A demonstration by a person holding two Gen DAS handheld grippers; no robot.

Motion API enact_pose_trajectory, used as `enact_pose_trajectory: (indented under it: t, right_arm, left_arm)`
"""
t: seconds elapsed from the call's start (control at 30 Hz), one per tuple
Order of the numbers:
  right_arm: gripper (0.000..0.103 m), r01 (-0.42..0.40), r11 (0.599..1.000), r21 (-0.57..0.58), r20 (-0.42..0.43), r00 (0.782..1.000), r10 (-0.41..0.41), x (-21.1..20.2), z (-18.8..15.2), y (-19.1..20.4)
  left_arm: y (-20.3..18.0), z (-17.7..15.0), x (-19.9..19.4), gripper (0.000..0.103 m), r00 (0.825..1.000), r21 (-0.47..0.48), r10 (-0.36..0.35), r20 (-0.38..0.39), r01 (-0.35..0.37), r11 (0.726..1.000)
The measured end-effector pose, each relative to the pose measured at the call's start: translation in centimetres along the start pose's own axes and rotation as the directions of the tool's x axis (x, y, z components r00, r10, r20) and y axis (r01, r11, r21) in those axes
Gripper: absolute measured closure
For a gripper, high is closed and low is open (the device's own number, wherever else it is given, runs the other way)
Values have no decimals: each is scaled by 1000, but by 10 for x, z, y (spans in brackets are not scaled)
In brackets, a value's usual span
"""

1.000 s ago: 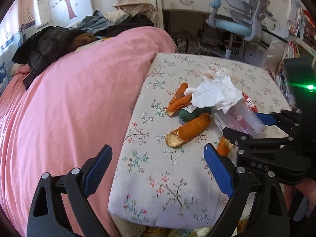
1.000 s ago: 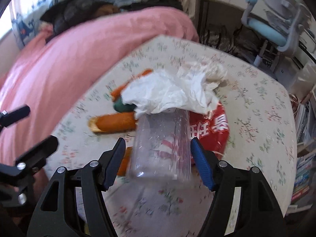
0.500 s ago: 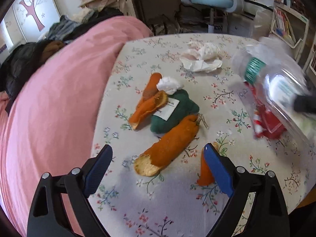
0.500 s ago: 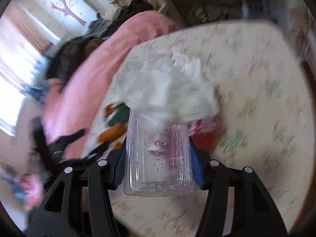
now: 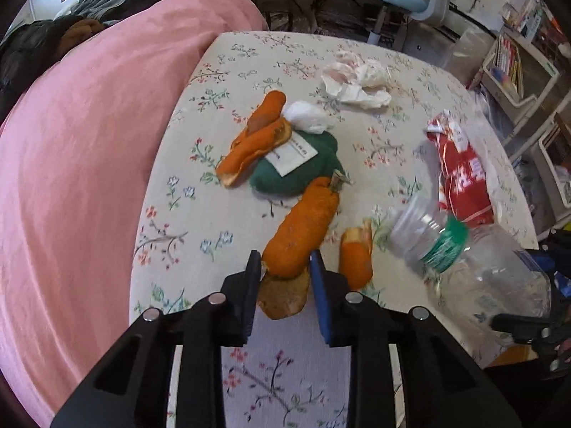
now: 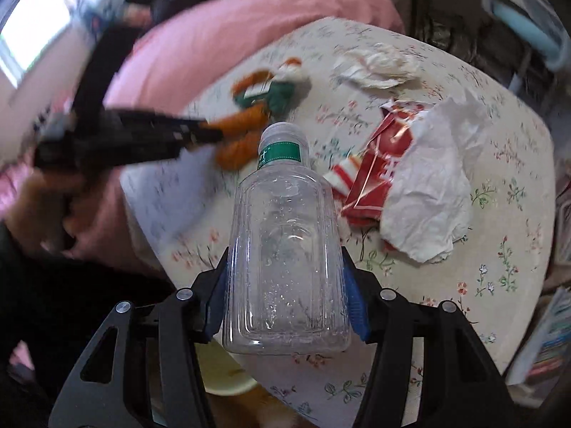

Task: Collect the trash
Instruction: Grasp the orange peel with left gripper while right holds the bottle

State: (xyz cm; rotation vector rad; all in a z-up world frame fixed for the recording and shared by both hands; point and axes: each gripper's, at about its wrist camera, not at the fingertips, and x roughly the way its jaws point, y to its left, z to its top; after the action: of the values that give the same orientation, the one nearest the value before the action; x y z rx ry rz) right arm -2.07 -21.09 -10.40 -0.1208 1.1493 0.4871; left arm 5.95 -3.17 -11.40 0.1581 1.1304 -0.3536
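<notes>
Currently: left hand-held gripper (image 5: 282, 271) closed around near end of orange peel (image 5: 301, 230), long axis pointing away; right hand-held gripper (image 6: 285, 281) clamps plastic bottle (image 6: 285, 249).

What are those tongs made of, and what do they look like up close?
Both the left tongs and the right tongs look alike: two black, angular arms with open cut-outs, joined by round silver rivets. The inner faces of the fingertips carry blue pads. No cables or markings show. A bare hand behind the left tongs appears only as a blur.
</notes>
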Motion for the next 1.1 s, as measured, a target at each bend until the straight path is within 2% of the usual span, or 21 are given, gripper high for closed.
enact_pose_trajectory:
  t: [0.07,0.1,0.2,0.27,0.33,0.37,0.4,0.47,0.53,0.6,0.67,0.8,0.93,1.1]
  right_arm:
    - [49,10,1000,-6,-5,1000,-10,4,-5,2]
    - [49,15,1000,-7,-7,1000,-15,7,-3,3]
    - [49,30,1000,0,-1,1000,-30,9,-1,6]
    - [48,43,999,4,-3,999,-43,14,2,6]
    - [47,59,998,-5,-12,998,-59,21,4,7]
    - [47,59,998,-3,-12,998,-59,23,4,7]
    - [48,55,998,7,-11,998,-55,24,4,6]
    - [49,5,999,53,3,1000,-5,23,6,0]
    - [50,-71,991,117,36,997,67,17,7,-9]
    - [50,-183,964,193,89,982,168,7,7,-20]
    - [50,-279,928,247,148,957,249,-3,5,-27]
    - [50,-411,855,315,236,907,349,-16,2,-36]
    - [50,-500,799,334,302,860,411,-25,1,-39]
    - [50,-520,791,323,331,845,420,-34,4,-39]
  left_arm:
    - [-2,0,2,74,1000,13,24,6,-24,1000]
    - [-4,1,4,70,999,19,32,4,-33,999]
    - [-8,4,5,46,997,40,59,39,-60,997]
    - [-11,8,5,45,994,54,80,72,-84,995]
    - [-10,9,10,45,995,47,76,62,-79,996]
    - [-11,9,13,48,996,50,76,49,-78,996]
    - [-11,9,17,68,996,57,77,34,-79,995]
    - [-12,9,17,72,997,64,71,28,-73,995]
    - [-10,10,9,81,999,51,34,41,-36,998]
    - [-9,11,-4,83,997,30,8,72,-10,1000]
    - [-7,10,-22,84,992,11,-13,122,11,1000]
    - [-4,6,-53,84,975,-21,-45,220,51,998]
    - [1,5,-71,85,955,-54,-75,287,94,994]
    - [2,6,-75,85,948,-68,-81,309,107,992]
